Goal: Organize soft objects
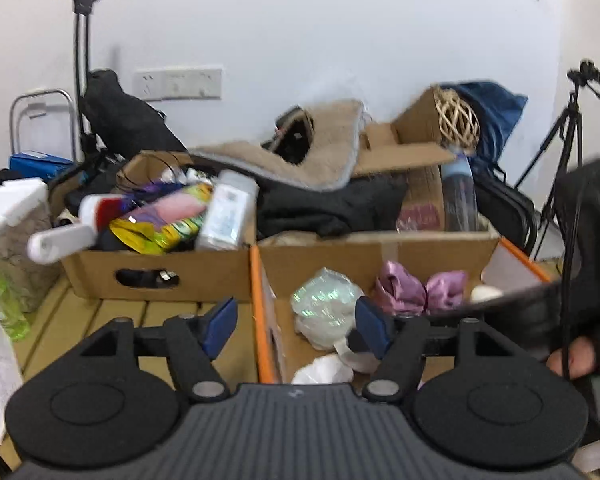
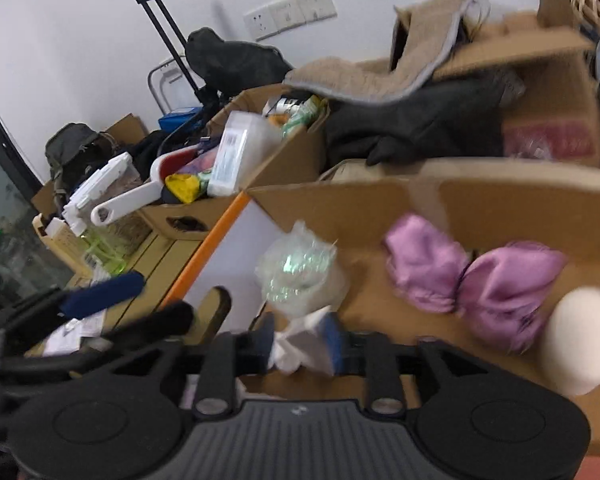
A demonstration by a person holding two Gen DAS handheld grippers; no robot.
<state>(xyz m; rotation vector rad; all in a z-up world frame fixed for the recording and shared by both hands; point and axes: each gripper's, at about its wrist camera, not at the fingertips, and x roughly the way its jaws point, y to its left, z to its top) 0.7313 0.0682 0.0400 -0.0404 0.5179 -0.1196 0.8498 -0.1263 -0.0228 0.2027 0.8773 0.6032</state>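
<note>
cardboard box [image 2: 500, 196] w/ purple cloth [image 2: 480, 280], white wad [image 2: 300, 344] betw right claw [image 2: 302, 346]; left claw [image 1: 296, 326] spread.

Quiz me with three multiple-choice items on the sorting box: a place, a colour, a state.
1. The purple cloth lies: A in the orange-edged box; B on a shelf; C on a chair.
2. The ball beside it is: A red; B white; C green.
3. The left gripper is: A shut on the cloth; B shut on the ball; C open, gripping nothing.

A: the cloth rests on the box's cardboard floor.
B: the ball looks off-white.
C: its blue pads stand wide apart, pressing on nothing.
</note>
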